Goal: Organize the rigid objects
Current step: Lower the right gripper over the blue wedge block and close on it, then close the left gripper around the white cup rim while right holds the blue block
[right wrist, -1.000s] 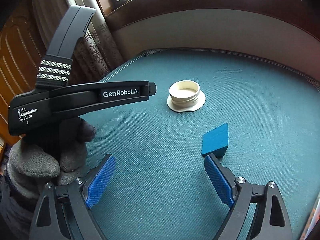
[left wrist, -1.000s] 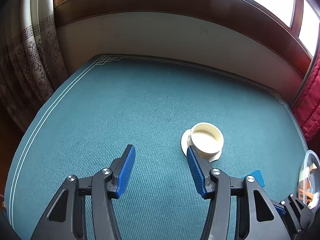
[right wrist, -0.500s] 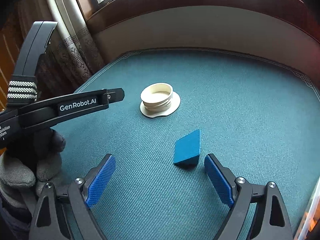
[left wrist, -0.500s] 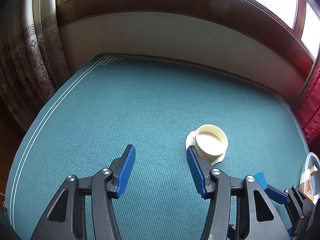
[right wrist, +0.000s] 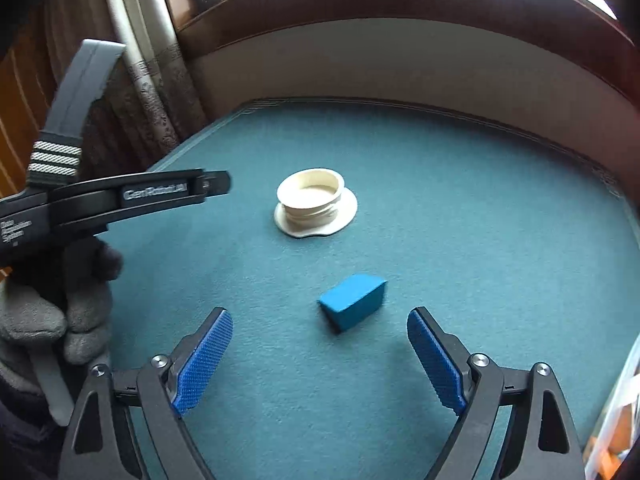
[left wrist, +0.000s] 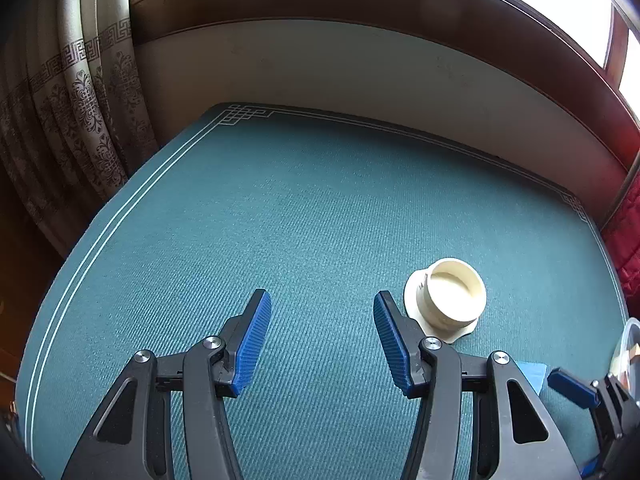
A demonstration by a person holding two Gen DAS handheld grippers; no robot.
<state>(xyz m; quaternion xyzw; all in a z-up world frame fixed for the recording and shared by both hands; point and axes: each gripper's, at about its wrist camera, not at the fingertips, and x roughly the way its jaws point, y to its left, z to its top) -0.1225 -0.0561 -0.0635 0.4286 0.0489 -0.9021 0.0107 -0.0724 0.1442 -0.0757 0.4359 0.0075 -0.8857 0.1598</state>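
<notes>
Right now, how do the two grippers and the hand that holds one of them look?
Both the left gripper and the right gripper have black plastic linkages with silver screws and blue ribbed pads. Seen from the right wrist camera, the left gripper's black body carries white lettering, blurred here, and a grey upright part with white striped bands. The hand holding it wears a grey knitted glove.

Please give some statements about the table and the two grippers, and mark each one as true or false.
1. The blue block lies in front of the open right gripper, untouched. True.
2. The left gripper holds the cream cup. False: its jaws are empty; the cream cup stands beside them on the green table.
3. The cup is upright. True.
4. The block sits inside the cup. False: they lie apart.
</notes>
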